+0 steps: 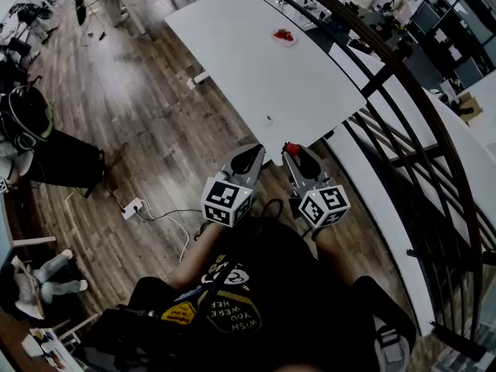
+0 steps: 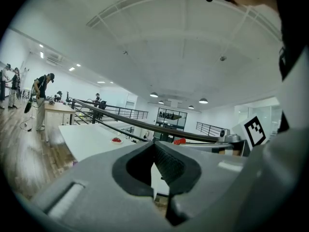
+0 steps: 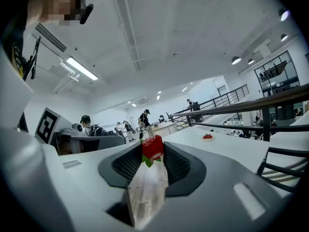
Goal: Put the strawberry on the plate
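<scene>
The right tool [image 3: 153,149] grips a strawberry [image 3: 152,145] between its tips, well apart from the plate [image 1: 293,41] on the tabletop [image 1: 248,68]. The plate holds red bits [image 1: 283,34]. The left tool [image 2: 155,148] is closed and empty.

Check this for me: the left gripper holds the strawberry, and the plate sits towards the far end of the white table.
Wrong in one respect: the right gripper holds the strawberry, as the right gripper view shows. The left gripper has nothing between its jaws. The plate does sit towards the far end of the white table.
</scene>
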